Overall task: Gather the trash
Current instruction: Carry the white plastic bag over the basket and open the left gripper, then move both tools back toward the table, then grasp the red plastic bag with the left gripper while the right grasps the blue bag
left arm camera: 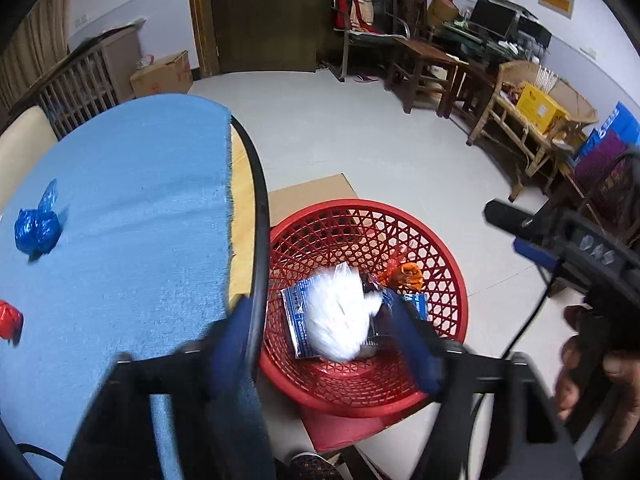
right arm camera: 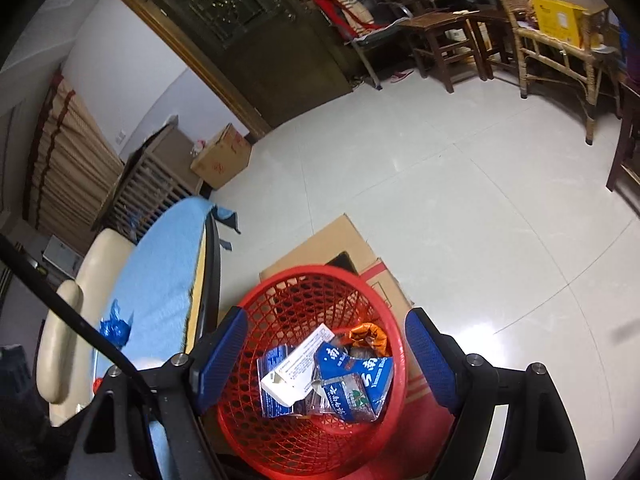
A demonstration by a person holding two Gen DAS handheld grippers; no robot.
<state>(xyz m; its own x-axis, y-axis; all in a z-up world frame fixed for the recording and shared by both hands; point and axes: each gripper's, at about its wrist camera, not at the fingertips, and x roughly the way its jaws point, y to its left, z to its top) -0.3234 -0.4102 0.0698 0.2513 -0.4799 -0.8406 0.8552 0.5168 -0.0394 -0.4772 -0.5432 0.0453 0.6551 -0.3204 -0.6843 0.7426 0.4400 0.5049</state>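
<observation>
A red mesh basket stands on the floor beside the table and holds several wrappers. My left gripper is open above it, and a blurred white plastic wad is between its fingers, over the basket. A crumpled blue bag and a red scrap lie on the blue tablecloth. My right gripper is open and empty above the basket, with blue wrappers and a white card inside. The right gripper also shows in the left wrist view.
Flat cardboard lies under the basket. The table's black edge runs next to the basket. Wooden chairs, a cane bench and a cardboard box stand along the walls. A dark door is at the back.
</observation>
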